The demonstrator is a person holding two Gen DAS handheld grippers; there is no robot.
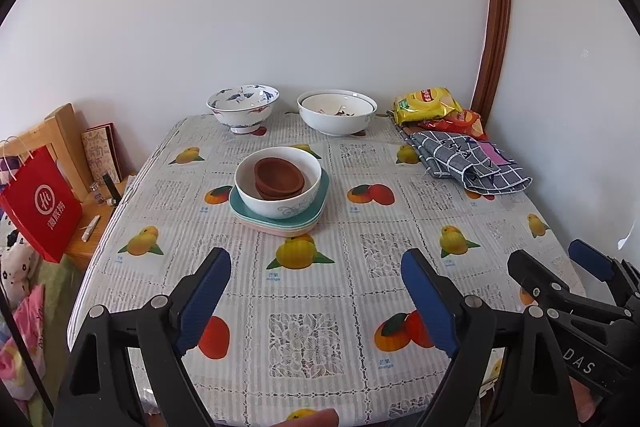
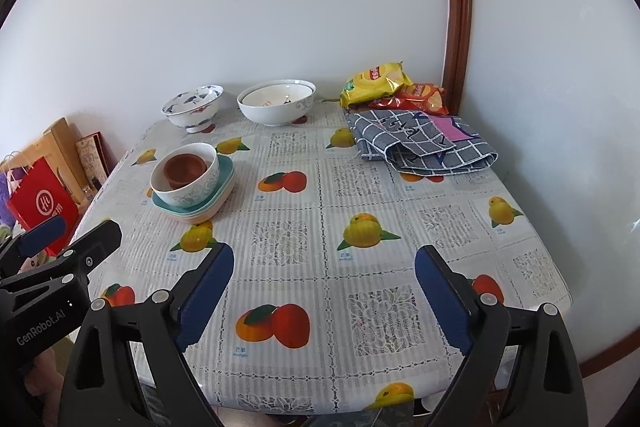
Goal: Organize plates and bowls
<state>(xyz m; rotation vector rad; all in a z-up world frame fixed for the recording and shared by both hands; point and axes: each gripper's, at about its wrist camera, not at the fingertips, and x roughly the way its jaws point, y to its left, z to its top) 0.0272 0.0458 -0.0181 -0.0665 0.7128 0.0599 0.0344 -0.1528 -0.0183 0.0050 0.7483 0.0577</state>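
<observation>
Nearest, the left gripper (image 1: 316, 291) hangs over the table's near edge with its blue-padded jaws spread wide and nothing between them. Just to its right, the right gripper (image 2: 324, 291) is likewise wide apart and empty.

Past them lies the fruit-printed lace-pattern tablecloth (image 1: 360, 195). Left of centre on it sits a stack of shallow rounded-square plates, teal over pale pink (image 1: 320, 205). On the stack stands a white round bowl with a grey-blue scroll pattern (image 1: 280, 203), upright, mouth up. Nested in it are small brown clay-coloured dishes (image 1: 279, 175), also mouth up; the left view shows at least two, the right view mostly one.

To the far right lies a folded grey checked cloth (image 2: 424, 143).

Along the far edge by the wall stand a footed white bowl with blue and red painting (image 1: 243, 109) at left and a large plain white bowl (image 1: 337, 117) to its right, with another white bowl nested inside it. The left view shows dark scraps in that one; the right view barely does. Yellow and red snack bags (image 2: 394, 89) fill the far right corner.

Only the left view shows the red paper bag (image 1: 42, 205) whole.
</observation>
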